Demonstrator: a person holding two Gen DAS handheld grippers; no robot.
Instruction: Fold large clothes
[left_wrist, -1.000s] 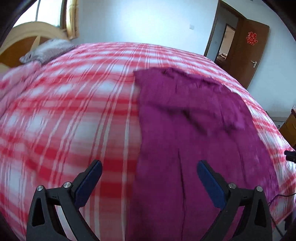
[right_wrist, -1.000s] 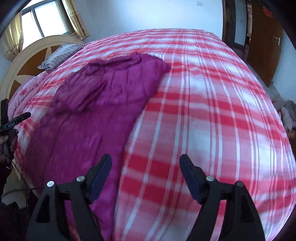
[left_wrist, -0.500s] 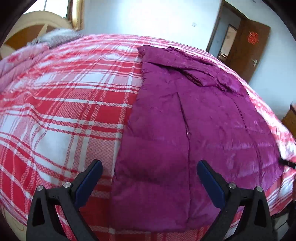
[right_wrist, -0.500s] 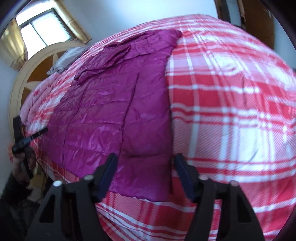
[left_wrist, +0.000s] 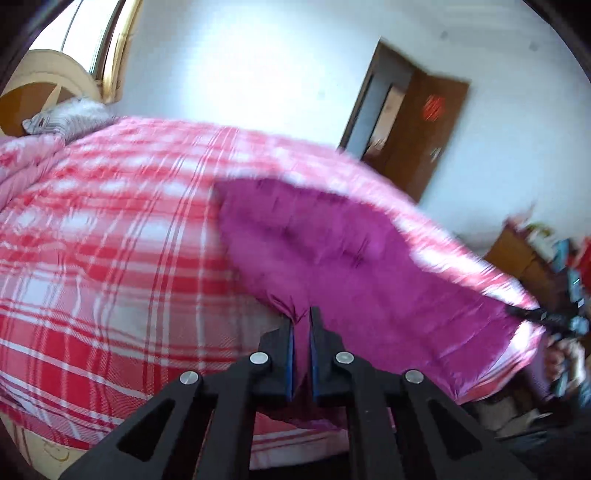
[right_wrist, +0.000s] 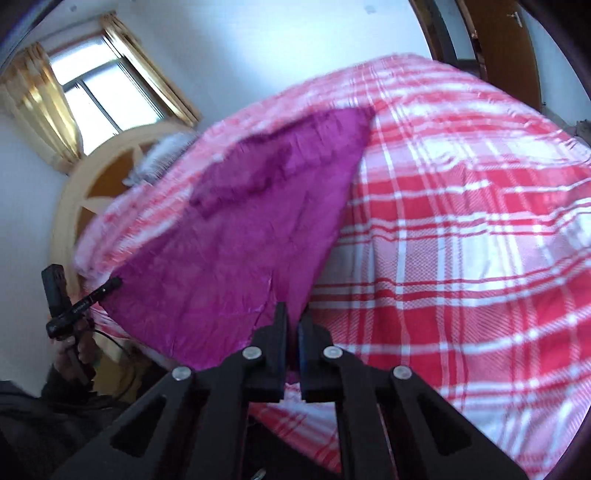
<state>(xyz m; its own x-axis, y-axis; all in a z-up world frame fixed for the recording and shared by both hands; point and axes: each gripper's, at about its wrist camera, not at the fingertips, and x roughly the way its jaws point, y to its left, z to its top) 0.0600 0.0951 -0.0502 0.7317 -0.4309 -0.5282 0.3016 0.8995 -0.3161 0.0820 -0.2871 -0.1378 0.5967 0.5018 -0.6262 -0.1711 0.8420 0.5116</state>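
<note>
One magenta quilted jacket (left_wrist: 332, 258), creased and glossy, lies spread on a bed (left_wrist: 110, 258) under a red-and-white plaid cover. Two grippers: the left gripper (left_wrist: 302, 317) pinches one near hem corner; the right gripper (right_wrist: 291, 314) is clamped on the other.

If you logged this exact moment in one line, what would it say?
step: hem gripped | left gripper: shut on purple jacket | right gripper: shut on purple jacket | surface: plaid bed
</note>
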